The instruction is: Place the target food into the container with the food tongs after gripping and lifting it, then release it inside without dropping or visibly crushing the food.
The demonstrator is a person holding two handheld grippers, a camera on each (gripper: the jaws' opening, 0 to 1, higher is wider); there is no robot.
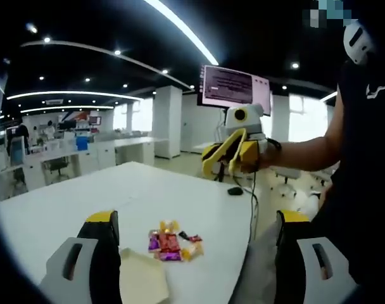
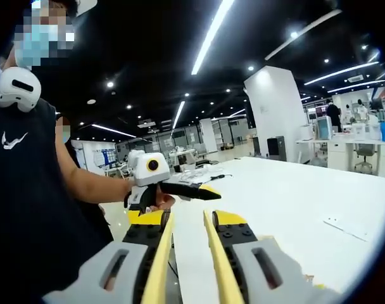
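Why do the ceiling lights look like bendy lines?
Left gripper view: the fisheye lens curves the ceiling light strips into arcs. Right gripper view: the strip glares bright, and the gripper's own yellow tongs up close look soft and blurry.

Bright ceiling strip lights [image 1: 180,25] glare overhead; fisheye edges curve, slightly soft.

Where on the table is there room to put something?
The table is bare beyond the snacks, toward its far edge. It is crowded near the left tongs, where snacks and a pale container sit close together.
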